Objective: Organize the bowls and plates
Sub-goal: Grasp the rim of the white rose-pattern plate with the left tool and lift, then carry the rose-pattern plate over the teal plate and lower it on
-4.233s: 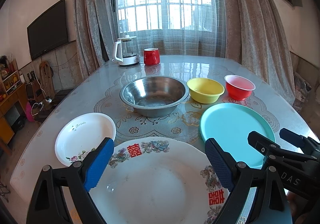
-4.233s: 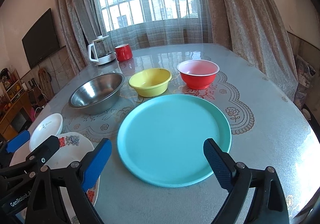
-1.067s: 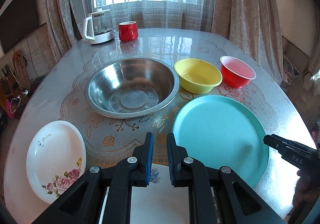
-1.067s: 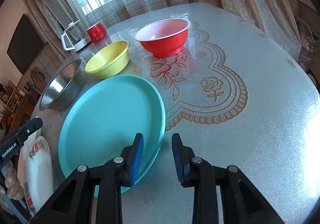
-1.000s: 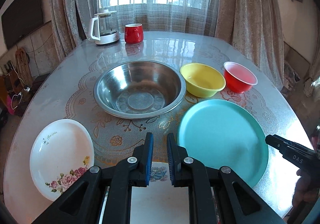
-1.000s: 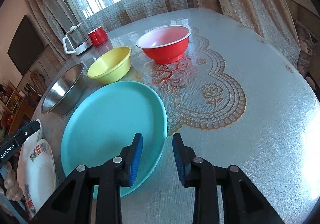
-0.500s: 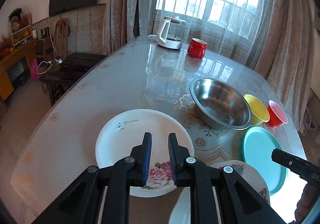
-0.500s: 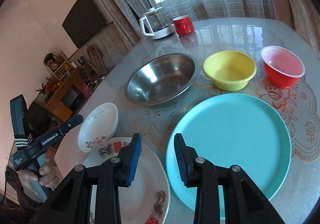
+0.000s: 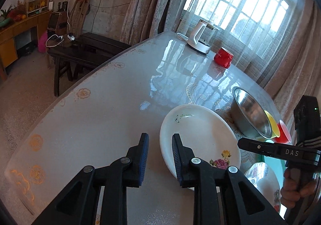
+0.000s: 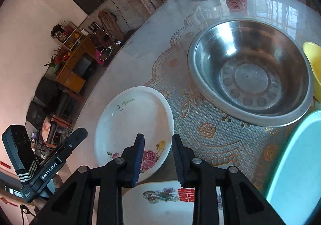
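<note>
Nothing was stacked yet: the small white rose-printed plate (image 9: pixel 200 136) lay alone near the table's (image 9: pixel 100 104) left edge, the round steel bowl (image 10: pixel 250 72) beyond it. My left hand-held gripper (image 9: pixel 159 154) was opening astride its rim, my right hand-held gripper (image 10: pixel 157 156) closing, empty. Bare tabletop lay leftward.
</note>
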Demonstrator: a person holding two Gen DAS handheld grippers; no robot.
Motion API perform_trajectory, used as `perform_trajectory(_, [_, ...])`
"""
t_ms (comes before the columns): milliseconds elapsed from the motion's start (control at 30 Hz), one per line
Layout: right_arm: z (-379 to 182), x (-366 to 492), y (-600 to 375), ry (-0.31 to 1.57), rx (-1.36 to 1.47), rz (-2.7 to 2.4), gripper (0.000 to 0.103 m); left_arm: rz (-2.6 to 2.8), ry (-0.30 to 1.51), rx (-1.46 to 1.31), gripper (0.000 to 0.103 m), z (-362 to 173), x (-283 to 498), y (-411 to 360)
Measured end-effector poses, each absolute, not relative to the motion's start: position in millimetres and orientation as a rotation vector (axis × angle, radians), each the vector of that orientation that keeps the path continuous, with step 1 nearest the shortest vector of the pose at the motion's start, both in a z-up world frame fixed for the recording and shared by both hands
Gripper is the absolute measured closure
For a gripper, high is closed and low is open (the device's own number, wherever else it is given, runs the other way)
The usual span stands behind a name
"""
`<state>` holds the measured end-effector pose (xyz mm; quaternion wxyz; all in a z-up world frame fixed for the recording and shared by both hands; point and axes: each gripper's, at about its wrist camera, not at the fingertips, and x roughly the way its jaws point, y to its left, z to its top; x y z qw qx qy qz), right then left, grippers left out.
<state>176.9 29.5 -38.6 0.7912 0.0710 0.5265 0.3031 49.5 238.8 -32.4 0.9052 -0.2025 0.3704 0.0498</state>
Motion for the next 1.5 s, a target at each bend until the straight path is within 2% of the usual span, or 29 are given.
perform_trajectory(167, [-52.8,191.8,39.0,1.158,0.116,0.59,0.076,0.07,0.774,-0.444,0.079,-42.5,55.8,244.3])
perform_trajectory(467, [-61.6,199.4,46.9,1.185,0.11,0.57,0.088,-0.01,0.824,-0.418,0.079,-55.2,70.3,234.1])
perform_trajectory(533, [-60.4,198.8,51.6,1.182,0.1,0.579,0.089,-0.02,0.837,-0.409,0.08,-58.3,73.0,231.3])
perform_trajectory(600, [-60.3,197.4,56.5,1.179,0.087,0.581,0.09,-0.034,0.844,-0.396,0.086,-60.6,74.0,227.5])
perform_trajectory(767, [-61.4,198.8,57.3,1.176,0.104,0.58,0.09,-0.008,0.84,-0.362,0.086,-57.6,72.0,224.0])
perform_trajectory(1167, [-22.7,174.2,5.7,1.054,0.196,0.628,0.089,-0.048,0.767,-0.304,0.086,-13.2,67.1,200.4])
perform_trajectory(1500, [14.5,144.5,-93.1,0.925,0.313,0.54,0.089,-0.194,0.742,-0.18,0.086,25.0,85.9,109.8])
